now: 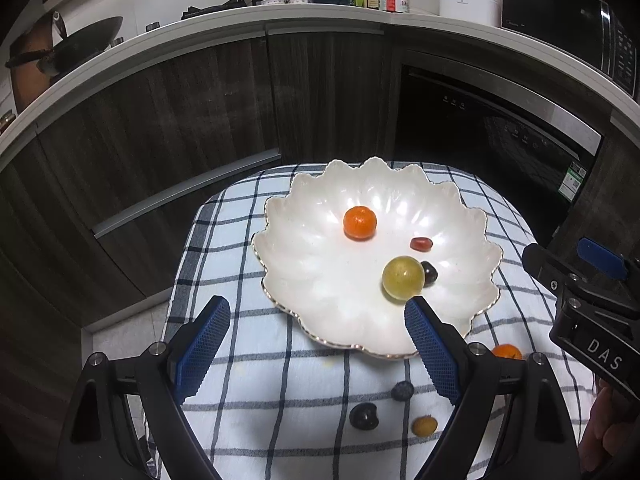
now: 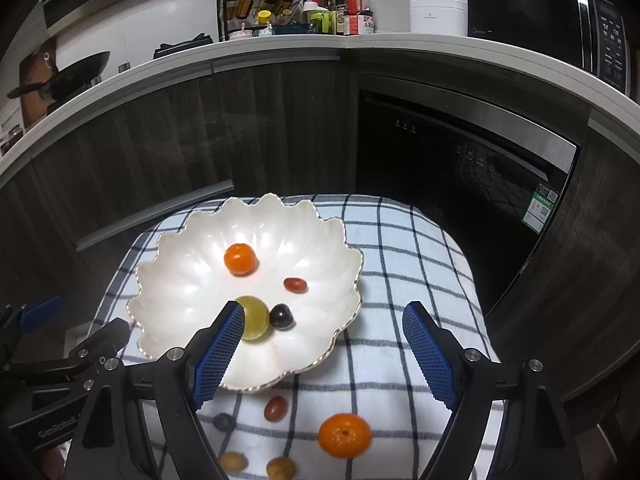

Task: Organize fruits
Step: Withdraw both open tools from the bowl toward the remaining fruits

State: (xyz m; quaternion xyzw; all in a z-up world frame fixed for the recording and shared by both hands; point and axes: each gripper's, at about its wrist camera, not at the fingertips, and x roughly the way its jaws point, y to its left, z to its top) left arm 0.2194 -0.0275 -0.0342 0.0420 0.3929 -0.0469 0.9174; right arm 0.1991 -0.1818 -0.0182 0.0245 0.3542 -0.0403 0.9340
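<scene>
1. A glossy white scalloped porcelain bowl with a thin gold rim (image 1: 280, 280) (image 2: 168, 280) sits on a white cotton cloth with a dark blue check (image 1: 224, 264) (image 2: 420, 264) that covers the small table.
2. Inside the bowl lie four fruits: a round orange tangerine with a dimpled skin (image 1: 359, 222) (image 2: 239, 259) at the far side, a small oblong red grape tomato (image 1: 421, 243) (image 2: 295, 285) to its right, a smooth translucent yellow-green ball-shaped fruit (image 1: 403, 278) (image 2: 258, 316) nearer, and a shiny dark cherry (image 1: 429, 273) (image 2: 281, 316) touching its right side.
3. On the cloth, near of the bowl, the loose fruit lies apart: a second orange tangerine (image 2: 344, 435) (image 1: 506, 351), a glossy red oval grape (image 2: 275, 408), a matt blue-grey blueberry (image 1: 402, 390) (image 2: 223, 421), a dark notched cherry (image 1: 363, 415), and two small dull yellow round fruits (image 2: 233, 461) (image 2: 281, 468).
4. The left gripper (image 1: 318, 316), black-framed with blue cross-hatched rubber pads, hovers over the near rim of the bowl; its jaws are spread wide and hold nothing.
5. The right gripper (image 2: 324, 322), of the same build, hangs over the bowl's right edge and the cloth; its jaws are likewise parted and empty, the left pad overlapping the yellow-green fruit in its own view.
</scene>
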